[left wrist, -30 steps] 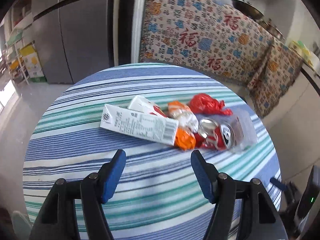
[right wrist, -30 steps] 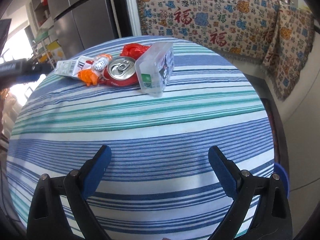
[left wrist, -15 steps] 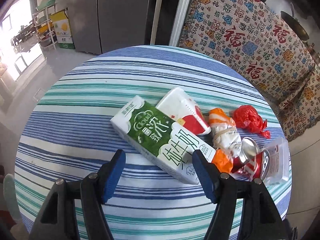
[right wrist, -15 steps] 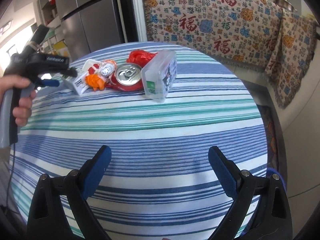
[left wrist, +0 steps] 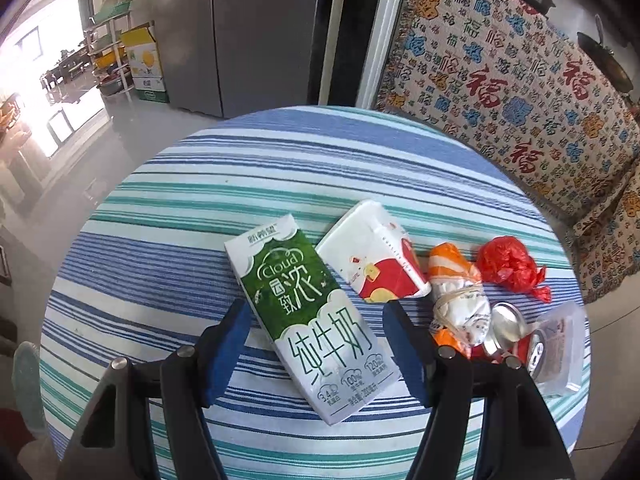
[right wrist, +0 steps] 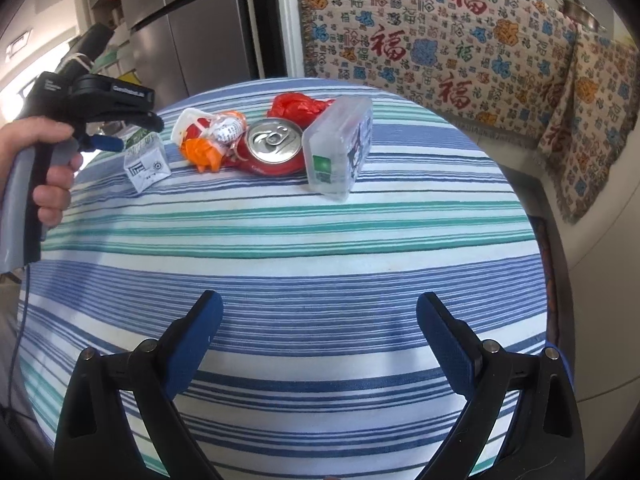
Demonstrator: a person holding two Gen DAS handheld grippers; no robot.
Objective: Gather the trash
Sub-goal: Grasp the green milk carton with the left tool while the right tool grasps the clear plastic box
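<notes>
- The right gripper [right wrist: 319, 322], black with blue pads, hangs wide apart over bare striped tablecloth [right wrist: 304, 240].
- At the far edge lie a red drink can [right wrist: 273, 145], a clear plastic box [right wrist: 338, 148], red crumpled plastic [right wrist: 298, 106] and an orange-and-white wrapper [right wrist: 212, 140], bunched together.
- A hand [right wrist: 42, 168] holds the left gripper [right wrist: 120, 130] over a milk carton [right wrist: 146, 162].

"Cloud" on milk carton [left wrist: 308, 312], "福" on cloth [left wrist: 520, 92]
</notes>
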